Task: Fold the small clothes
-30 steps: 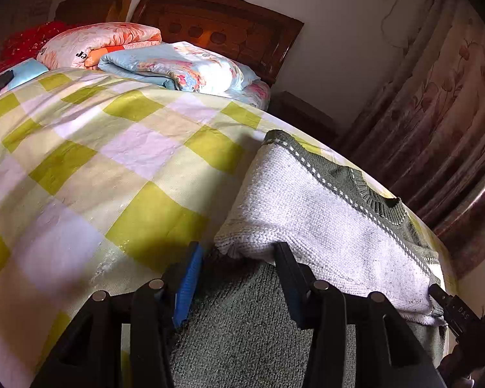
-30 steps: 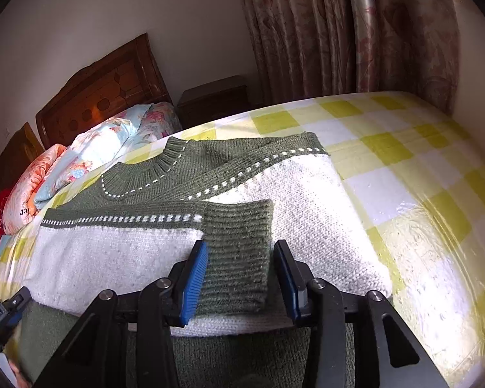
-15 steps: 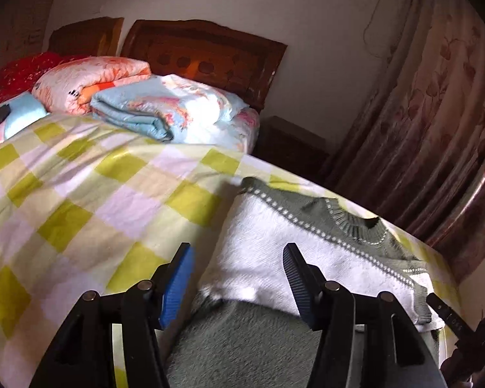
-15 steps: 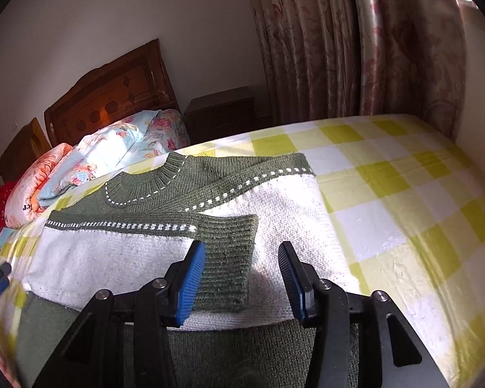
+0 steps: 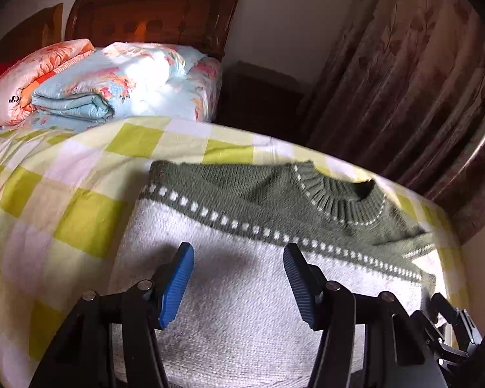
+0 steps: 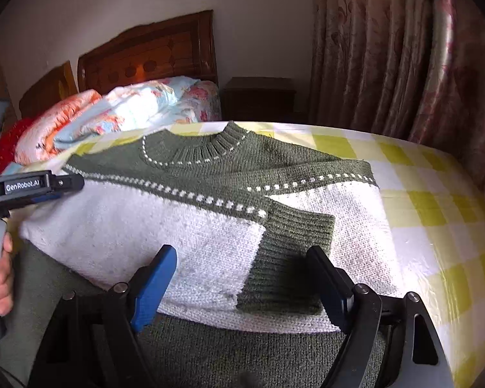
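Note:
A green and white knit sweater (image 6: 210, 194) lies flat on the checked bedspread (image 6: 420, 200), neck toward the headboard. One sleeve is folded across the white body, its green ribbed cuff (image 6: 287, 258) on top. My right gripper (image 6: 242, 274) is open and empty, just above the cuff and the sweater's lower part. My left gripper (image 5: 239, 271) is open and empty over the white body of the sweater (image 5: 242, 226). The left gripper also shows at the left of the right wrist view (image 6: 32, 184), held by a hand.
Folded floral quilts (image 5: 90, 80) lie by the wooden headboard (image 5: 152, 9). A dark nightstand (image 6: 258, 97) and long curtains (image 6: 388, 48) stand past the bed's far side. The bed edge (image 5: 449, 236) runs close to the sweater's right side.
Both grippers have lifted up and away from the sweater and opened wider. The folded sleeve and cuff lie where they were released.

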### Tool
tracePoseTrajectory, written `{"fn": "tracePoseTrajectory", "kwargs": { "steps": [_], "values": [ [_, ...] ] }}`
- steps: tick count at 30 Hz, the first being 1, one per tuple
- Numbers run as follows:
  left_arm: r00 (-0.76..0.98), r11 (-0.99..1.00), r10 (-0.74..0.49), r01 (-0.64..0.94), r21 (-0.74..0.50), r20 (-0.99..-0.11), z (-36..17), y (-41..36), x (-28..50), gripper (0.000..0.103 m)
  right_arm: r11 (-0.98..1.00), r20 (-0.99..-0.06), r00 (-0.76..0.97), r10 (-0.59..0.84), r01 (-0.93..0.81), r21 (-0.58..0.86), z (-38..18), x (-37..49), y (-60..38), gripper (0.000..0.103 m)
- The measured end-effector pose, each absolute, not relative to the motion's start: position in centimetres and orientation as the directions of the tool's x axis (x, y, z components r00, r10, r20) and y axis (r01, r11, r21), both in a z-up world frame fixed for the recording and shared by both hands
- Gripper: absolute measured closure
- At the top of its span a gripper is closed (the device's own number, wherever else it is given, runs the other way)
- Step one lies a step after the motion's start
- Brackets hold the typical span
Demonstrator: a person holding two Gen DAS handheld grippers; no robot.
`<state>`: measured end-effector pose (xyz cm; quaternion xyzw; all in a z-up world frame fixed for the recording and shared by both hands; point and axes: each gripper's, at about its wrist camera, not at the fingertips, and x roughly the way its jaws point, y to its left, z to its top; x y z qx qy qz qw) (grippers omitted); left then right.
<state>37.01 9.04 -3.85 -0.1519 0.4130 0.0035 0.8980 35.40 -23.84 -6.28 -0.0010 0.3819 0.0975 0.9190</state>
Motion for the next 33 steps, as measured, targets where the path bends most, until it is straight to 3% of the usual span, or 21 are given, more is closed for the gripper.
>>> {"fn": "tracePoseTrajectory", "kwargs": {
  "steps": [4, 6, 7, 10, 17, 19, 23, 28, 33],
  "values": [
    [0.681, 0.954, -0.104, -0.139, -0.267, -0.725, -3.7, 8.1, 39.1, 0.044, 0.979, -0.653, 0.734, 0.187, -0.085, 0.184, -4.6, 37.4, -26.0, 0.0],
    [0.649, 0.956, -0.118, -0.132, -0.263, -0.752, -5.5, 7.4, 40.7, 0.044, 0.984, -0.652, 0.742, 0.155, -0.061, 0.166, -3.8, 38.8, -26.2, 0.0],
    [0.684, 0.973, -0.066, -0.118, -0.2, -0.726, -5.9, 6.6, 40.5, 0.043, 0.989, -0.663, 0.736, 0.135, -0.055, 0.14, -3.7, 39.9, -26.2, 0.0],
    [0.666, 0.989, -0.031, -0.087, -0.119, -0.745, -6.2, 5.1, 40.7, 0.03, 0.992, -0.724, 0.679, 0.124, -0.07, 0.104, -4.0, 43.0, -26.6, 0.0],
    [0.684, 0.972, -0.119, -0.069, -0.226, -0.719, -6.2, 6.5, 40.4, 0.029, 0.966, -0.8, 0.558, 0.22, -0.238, 0.099, -6.2, 47.3, -24.3, 0.0],
    [0.684, 0.972, -0.121, -0.067, -0.227, -0.719, -6.2, 6.5, 40.4, 0.029, 0.972, -0.842, 0.51, 0.179, -0.224, 0.071, -7.4, 48.9, -24.2, 0.0],
    [0.684, 0.972, -0.119, -0.067, -0.224, -0.72, -6.1, 6.4, 40.4, 0.029, 0.99, -0.833, 0.537, 0.136, -0.098, 0.099, -7.1, 50.4, -25.9, 0.0],
    [0.686, 0.971, -0.122, -0.067, -0.229, -0.718, -6.1, 6.4, 40.4, 0.029, 0.967, -0.836, 0.521, 0.174, -0.25, 0.045, -7.4, 50.1, -22.4, 0.0],
    [0.687, 0.97, -0.125, -0.067, -0.234, -0.716, -6.1, 6.5, 40.3, 0.028, 0.987, -0.851, 0.516, 0.097, -0.159, 0.016, -6.8, 51.9, -23.5, 0.0]
  ]
}}
